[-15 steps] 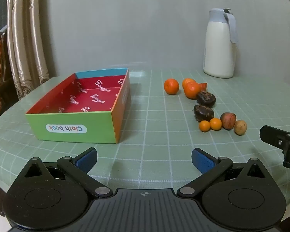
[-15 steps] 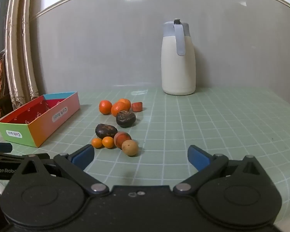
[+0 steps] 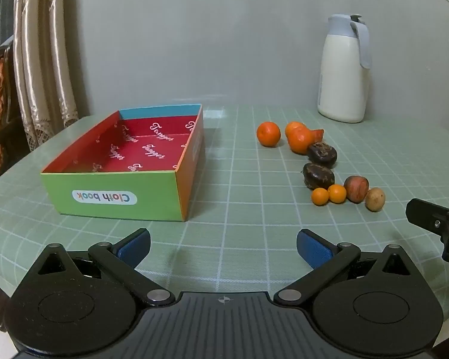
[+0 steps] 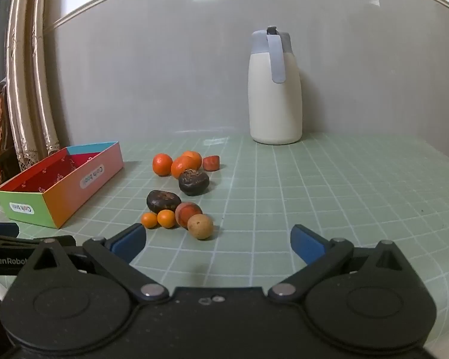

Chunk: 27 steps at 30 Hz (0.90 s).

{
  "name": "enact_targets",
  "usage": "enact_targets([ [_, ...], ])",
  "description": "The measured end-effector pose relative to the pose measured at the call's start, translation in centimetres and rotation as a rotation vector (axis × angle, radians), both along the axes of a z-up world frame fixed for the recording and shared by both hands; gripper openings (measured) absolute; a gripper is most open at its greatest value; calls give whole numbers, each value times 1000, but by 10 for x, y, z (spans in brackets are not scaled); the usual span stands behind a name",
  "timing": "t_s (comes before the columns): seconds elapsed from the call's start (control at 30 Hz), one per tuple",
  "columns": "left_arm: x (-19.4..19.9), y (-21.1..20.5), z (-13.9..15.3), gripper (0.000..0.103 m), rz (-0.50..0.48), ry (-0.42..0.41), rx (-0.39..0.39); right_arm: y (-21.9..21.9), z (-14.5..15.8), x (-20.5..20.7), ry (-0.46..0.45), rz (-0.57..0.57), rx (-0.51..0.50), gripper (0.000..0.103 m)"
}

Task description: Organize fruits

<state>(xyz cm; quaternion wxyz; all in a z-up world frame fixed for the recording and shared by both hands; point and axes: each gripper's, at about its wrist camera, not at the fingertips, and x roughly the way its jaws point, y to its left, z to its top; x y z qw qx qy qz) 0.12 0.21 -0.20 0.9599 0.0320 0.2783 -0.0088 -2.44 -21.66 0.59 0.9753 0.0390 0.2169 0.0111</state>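
Comparing the left wrist view with the earlier one, nothing is moved: left gripper (image 3: 223,243) spread, box (image 3: 116,197) empty. By the right wrist view, right gripper (image 4: 217,239) spread before the untouched fruits (image 4: 181,193); sorting is judged unstarted.

Box (image 3: 116,191): green front, orange side, blue back, red inside w/ white script. Tablecloth (image 3: 254,239) pale green, white grid. Oranges (image 3: 268,133) orange. Jug (image 4: 274,101) cream, grey-blue lid. Pads (image 4: 128,243) blue.
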Motion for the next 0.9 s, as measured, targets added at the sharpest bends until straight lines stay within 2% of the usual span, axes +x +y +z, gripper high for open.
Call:
enact_targets([
  [0.9, -2, 0, 2, 103, 9, -8, 13, -5, -2, 2, 23, -23, 19, 103],
])
